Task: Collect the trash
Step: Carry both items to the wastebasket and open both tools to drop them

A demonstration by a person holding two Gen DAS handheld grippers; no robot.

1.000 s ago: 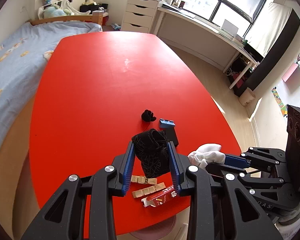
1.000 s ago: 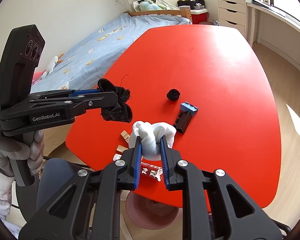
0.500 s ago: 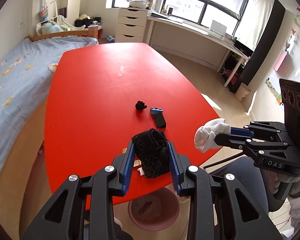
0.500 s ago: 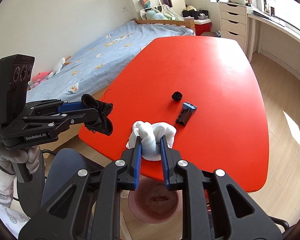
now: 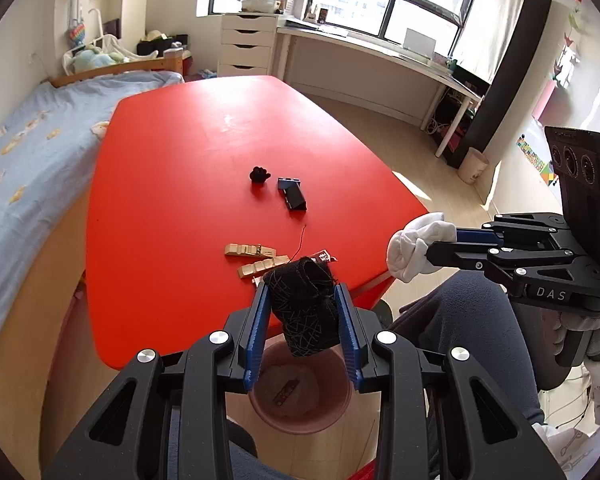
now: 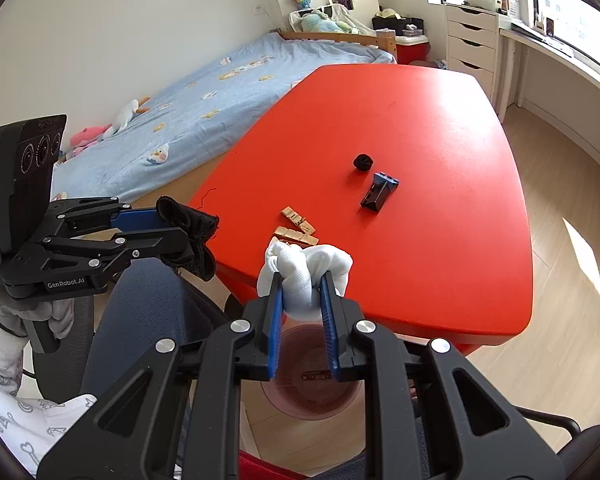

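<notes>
Below the red surface's (image 5: 172, 184) near edge stood a pink bin (image 5: 300, 396). We held a soft, light black cloth wad (image 5: 304, 312) in the left gripper (image 5: 305, 320) fingers, a white one (image 6: 304, 276) pinched in the right gripper (image 6: 302, 304), both above it.

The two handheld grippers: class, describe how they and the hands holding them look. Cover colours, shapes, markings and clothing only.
Both the left gripper and right gripper are black skeletal linkages with silver pivot bolts and ribbed blue finger pads. Each carries a black box with three round lenses. The right one is marked "DAS", the left "GenRobot.AI". The left hand and right hand wear grey gloves, with white patterned sleeves.
</notes>
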